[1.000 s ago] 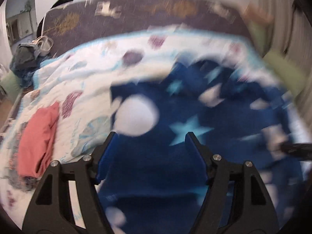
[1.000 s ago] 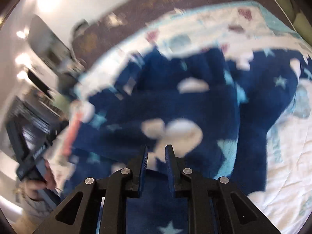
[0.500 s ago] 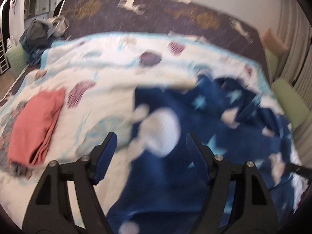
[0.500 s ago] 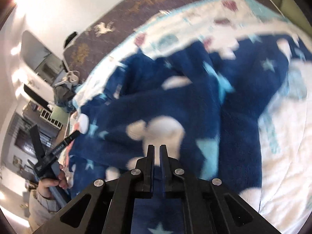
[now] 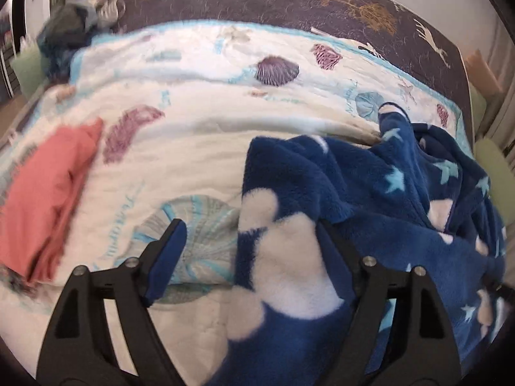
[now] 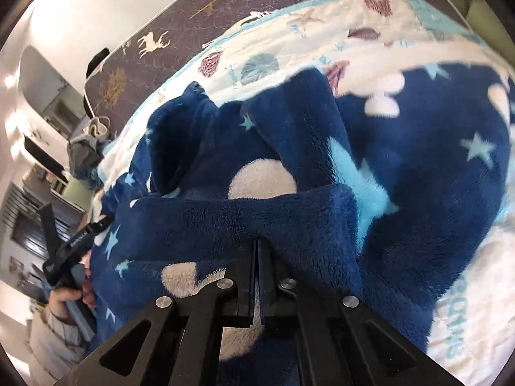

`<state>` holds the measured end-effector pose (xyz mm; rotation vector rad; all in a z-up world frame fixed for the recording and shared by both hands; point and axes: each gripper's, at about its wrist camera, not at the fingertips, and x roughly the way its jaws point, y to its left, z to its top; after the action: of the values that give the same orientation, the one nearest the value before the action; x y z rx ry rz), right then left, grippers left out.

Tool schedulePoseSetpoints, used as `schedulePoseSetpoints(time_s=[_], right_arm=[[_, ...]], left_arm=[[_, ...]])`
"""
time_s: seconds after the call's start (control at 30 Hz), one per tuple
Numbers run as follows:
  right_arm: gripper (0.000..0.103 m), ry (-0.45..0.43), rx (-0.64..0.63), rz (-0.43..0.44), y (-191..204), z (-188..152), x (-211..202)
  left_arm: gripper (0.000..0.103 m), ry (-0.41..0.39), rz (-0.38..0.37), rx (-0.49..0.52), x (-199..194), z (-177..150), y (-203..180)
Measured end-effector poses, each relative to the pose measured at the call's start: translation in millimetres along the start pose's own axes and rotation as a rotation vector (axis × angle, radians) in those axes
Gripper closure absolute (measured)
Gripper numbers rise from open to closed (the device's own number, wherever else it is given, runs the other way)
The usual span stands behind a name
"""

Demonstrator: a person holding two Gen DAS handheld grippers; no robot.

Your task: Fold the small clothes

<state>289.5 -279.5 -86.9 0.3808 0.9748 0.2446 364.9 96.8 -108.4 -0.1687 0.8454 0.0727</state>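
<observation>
A fluffy dark blue garment (image 5: 360, 199) with white blobs and pale blue stars lies bunched on the white seashell quilt (image 5: 193, 122). My left gripper (image 5: 248, 244) is open, and the garment's left edge lies between its fingers. In the right wrist view the same garment (image 6: 418, 148) fills the middle. My right gripper (image 6: 256, 247) is shut on a fold of the garment's near edge. The left gripper also shows at the left of the right wrist view (image 6: 74, 241), at the garment's far side.
A folded coral-red cloth (image 5: 48, 199) lies at the quilt's left. A dark bedspread with deer and trees (image 5: 289, 0) runs along the back. A heap of dark clothes (image 5: 67, 29) sits at the back left. Green cushions (image 5: 492, 167) line the right side.
My right gripper has closed onto the garment's edge. The left gripper's view has swung left, so the garment now sits to its right and more quilt shows.
</observation>
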Motion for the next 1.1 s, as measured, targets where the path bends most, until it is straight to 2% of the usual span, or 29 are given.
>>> schedulePoseSetpoints(time_s=[0.03,0.07,0.17,0.23,0.37,0.47,0.57,0.63,0.73,0.8,0.93,1.03,1.1], right_arm=[[0.098,-0.005,-0.011,-0.011,4.6,1.0,-4.1],[0.097,-0.016,-0.020,-0.009,10.0,2.7,-9.5],[0.096,-0.048,-0.041,0.060,26.6,19.2,-17.9],[0.091,-0.051,-0.041,0.090,40.6,34.7,-17.3],[0.089,-0.033,-0.071,0.031,62.9,52.0,-3.3],[0.088,-0.056,-0.070,0.026,49.5,41.2,-11.7],[0.088,-0.104,0.019,-0.024,-6.9,26.9,-35.5],[0.088,-0.152,0.159,-0.051,-63.2,20.1,-57.0],[0.086,-0.247,0.529,-0.066,-159.6,5.4,-92.9],[0.086,-0.277,0.662,-0.050,-196.2,-3.5,-102.6],[0.081,-0.234,0.703,0.041,-230.3,-5.0,-89.2],[0.079,-0.275,0.743,0.128,-247.1,-0.1,-79.8],[0.079,-0.313,0.775,0.118,-259.1,8.3,-77.3]], left_arm=[[0.027,-0.012,0.002,0.011,-6.3,0.1,-6.2],[0.027,-0.026,-0.027,0.021,-13.7,2.0,-16.7],[0.027,-0.053,-0.116,0.051,-27.4,14.3,-43.7],[0.027,-0.071,-0.156,0.109,-34.1,18.1,-68.8],[0.027,-0.090,-0.139,0.240,-32.0,13.2,-104.0],[0.027,-0.080,-0.192,0.264,-35.5,-2.8,-106.2],[0.027,-0.048,-0.251,0.282,-36.7,-19.6,-111.6],[0.027,-0.029,-0.246,0.315,-32.9,-27.6,-121.3],[0.026,-0.004,-0.228,0.326,-23.6,-33.4,-127.4],[0.025,0.003,-0.233,0.313,-19.8,-35.7,-125.4],[0.024,-0.003,-0.231,0.306,-21.1,-39.8,-124.9],[0.023,-0.011,-0.214,0.316,-20.9,-42.5,-127.3],[0.023,-0.014,-0.207,0.321,-20.6,-43.0,-127.6]])
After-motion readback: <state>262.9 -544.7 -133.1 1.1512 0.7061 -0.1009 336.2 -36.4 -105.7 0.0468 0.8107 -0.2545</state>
